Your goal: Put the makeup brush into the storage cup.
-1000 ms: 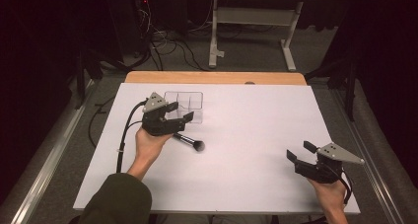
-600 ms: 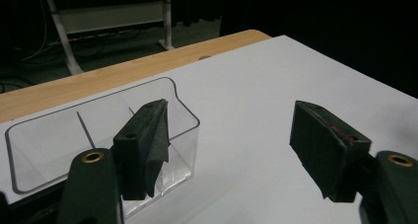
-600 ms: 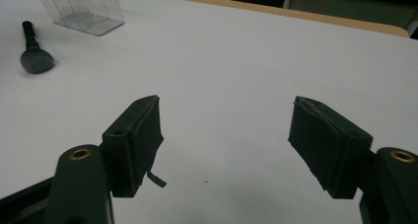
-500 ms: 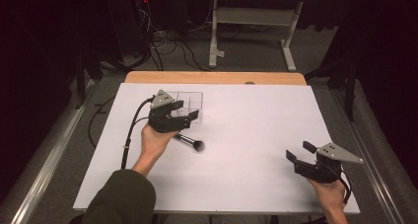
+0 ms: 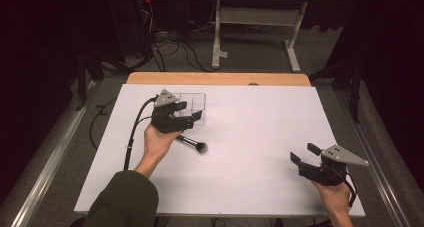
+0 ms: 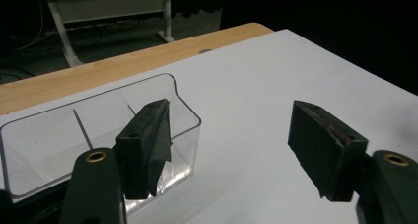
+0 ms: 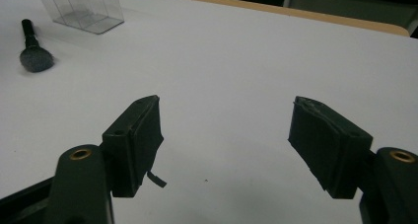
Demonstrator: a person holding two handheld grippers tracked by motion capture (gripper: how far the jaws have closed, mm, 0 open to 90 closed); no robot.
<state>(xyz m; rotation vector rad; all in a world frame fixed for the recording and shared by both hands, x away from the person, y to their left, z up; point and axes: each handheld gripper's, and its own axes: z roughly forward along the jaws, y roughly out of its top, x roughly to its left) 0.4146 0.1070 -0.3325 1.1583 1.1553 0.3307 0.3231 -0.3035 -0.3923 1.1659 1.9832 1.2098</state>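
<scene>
At the left half of the white table [image 5: 260, 137], the left gripper [image 5: 192, 114] hovers with its jaws spread wide and nothing between them. Those jaws have just closed in slightly, yet a broad gap remains. One jaw tip stands over the near wall of the clear divided organizer [image 6: 93, 130]; whether it touches the plastic cannot be told from the left gripper view.

The makeup brush [image 5: 192, 144] lies flat on the table just beside and below the left hand [image 5: 159, 141], on the person's side of the organizer. Its long axis runs obliquely: the black handle end sits under the hand, and the dark bristle head [image 7: 35, 58] points toward the table centre and slightly toward the person. The brush thus lies behind the left jaws, not in front of them.

The right gripper [image 5: 305, 155] rests at the near right corner, well apart from brush and organizer, jaws likewise spread and empty.

Judgement: the left hand is by far the nearer. A pickup would call for drawing the left gripper back toward the person and setting the jaws across the handle, square to its axis
</scene>
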